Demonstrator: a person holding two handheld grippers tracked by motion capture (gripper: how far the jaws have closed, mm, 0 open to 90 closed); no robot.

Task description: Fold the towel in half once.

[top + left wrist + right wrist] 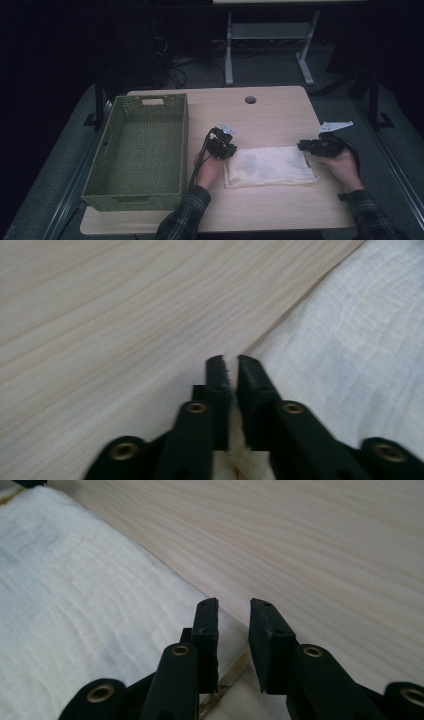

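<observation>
Although the high view is dim, a folded white cloth (270, 166) is seen lying flat on the pale wooden table (280, 115), right of a green woven basket (140, 150) and towards the person's side. Fine detail of both grippers is lost in that view to darkness and small scale. The person's forearms are cut off by the bottom edge, and the far end of the room is recorded as too dark to make out.

In the left gripper view, the left gripper (230, 362) is found at the cloth's edge (350, 340), its jaws pressed almost together; a sliver of white fabric is visible between them lower down, so the edge is judged to be pinched. The lower part of this grip is cut off by the frame.

In the right gripper view, the right gripper (234, 605) is seen with jaws spread a little apart, poised over the boundary between cloth (75, 590) and table. Whether fabric is caught between the pads cannot be told; no pressing on it is seen.

The cloth is noted as thin, creased and crinkled, with faint greyish patches on top. It is folded into a long rectangle.

No brand, label or legible writing is observed on any item.
</observation>
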